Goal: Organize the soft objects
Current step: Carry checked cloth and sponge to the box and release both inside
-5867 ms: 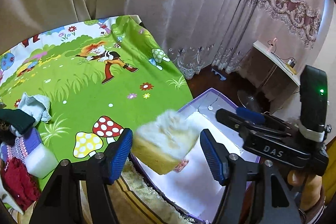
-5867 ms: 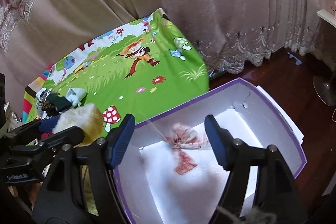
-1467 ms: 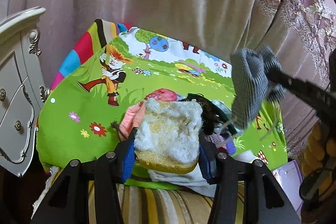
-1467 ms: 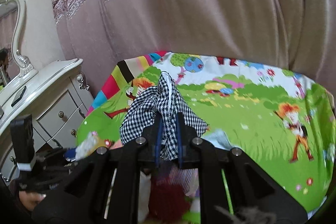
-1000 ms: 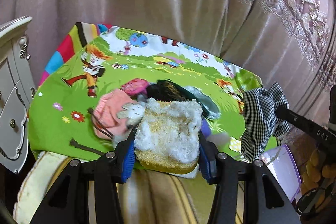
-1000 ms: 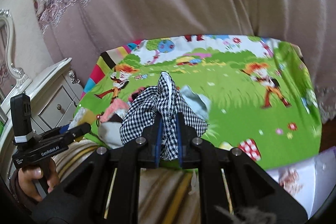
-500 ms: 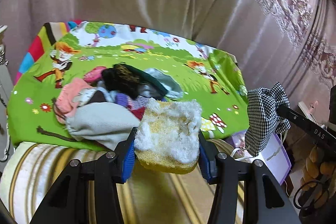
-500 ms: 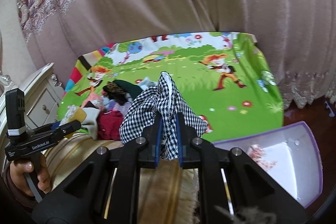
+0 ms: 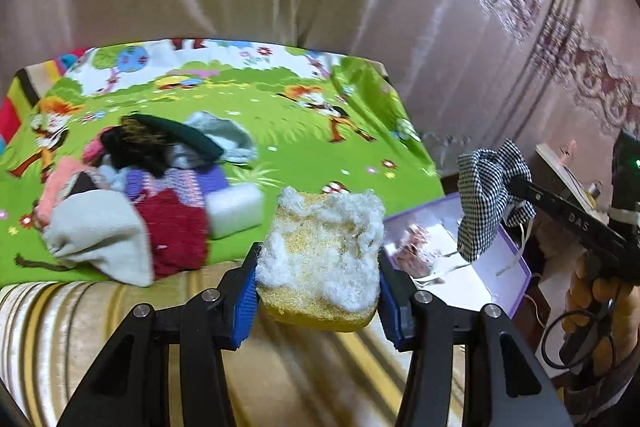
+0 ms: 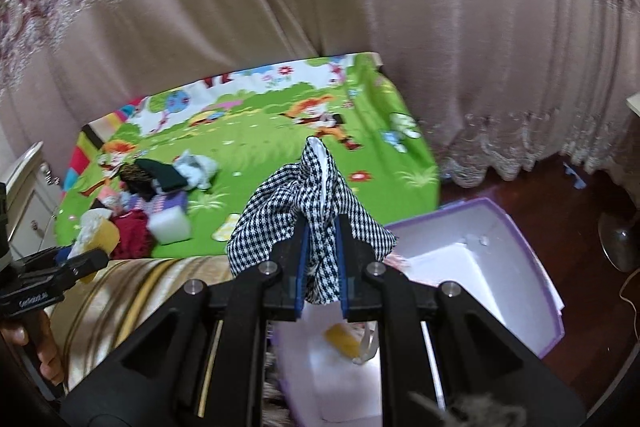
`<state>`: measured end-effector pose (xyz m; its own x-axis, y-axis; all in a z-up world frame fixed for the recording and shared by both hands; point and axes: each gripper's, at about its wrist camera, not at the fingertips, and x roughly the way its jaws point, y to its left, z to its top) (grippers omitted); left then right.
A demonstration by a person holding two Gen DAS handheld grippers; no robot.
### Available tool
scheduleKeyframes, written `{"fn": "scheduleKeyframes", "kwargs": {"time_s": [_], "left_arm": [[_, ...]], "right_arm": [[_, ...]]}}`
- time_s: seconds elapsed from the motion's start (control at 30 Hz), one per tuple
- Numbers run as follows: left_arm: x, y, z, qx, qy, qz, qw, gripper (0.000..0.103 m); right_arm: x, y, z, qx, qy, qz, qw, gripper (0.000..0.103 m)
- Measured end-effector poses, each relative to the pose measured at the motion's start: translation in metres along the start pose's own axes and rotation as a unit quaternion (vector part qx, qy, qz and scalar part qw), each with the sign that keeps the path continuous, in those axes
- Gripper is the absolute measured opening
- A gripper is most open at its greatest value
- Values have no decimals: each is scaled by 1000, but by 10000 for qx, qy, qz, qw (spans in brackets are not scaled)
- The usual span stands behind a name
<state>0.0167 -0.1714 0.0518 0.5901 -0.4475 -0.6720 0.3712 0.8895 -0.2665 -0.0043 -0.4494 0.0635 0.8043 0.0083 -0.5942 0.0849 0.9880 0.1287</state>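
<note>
You have two grippers in view: the left gripper (image 9: pixel 318 301) and the right gripper (image 10: pixel 322 269). There is one yellow sponge (image 9: pixel 320 259), one white sponge (image 9: pixel 236 211), one checked cloth (image 10: pixel 312 215), one purple-edged box (image 10: pixel 532 267), one heap of clothes (image 9: pixel 132 195) and one cartoon mat (image 9: pixel 280 123).

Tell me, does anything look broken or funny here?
Yes. The yellow sponge clamped in the left gripper looks torn: white fluffy stuffing bursts out over its top. The right gripper pinches a checked cloth, which looks fine.
</note>
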Motion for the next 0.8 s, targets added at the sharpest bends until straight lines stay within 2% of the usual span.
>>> {"fn": "scheduleKeyframes", "kwargs": {"time_s": [0.37,0.5,0.8], "left_arm": [[31,-64,-4,536,558,-680,9947,51],[43,-89,-8,724,819,-965,9893,51],[64,-142,-21,1170,1250,-1417,9750,52]], "right_arm": [[-12,-62,-12,446,107,-740,9962,19],[-18,-77,-15,506,72,-964,9940,19],[-22,-94,-18,650,36,-1101,9918,19]]}}
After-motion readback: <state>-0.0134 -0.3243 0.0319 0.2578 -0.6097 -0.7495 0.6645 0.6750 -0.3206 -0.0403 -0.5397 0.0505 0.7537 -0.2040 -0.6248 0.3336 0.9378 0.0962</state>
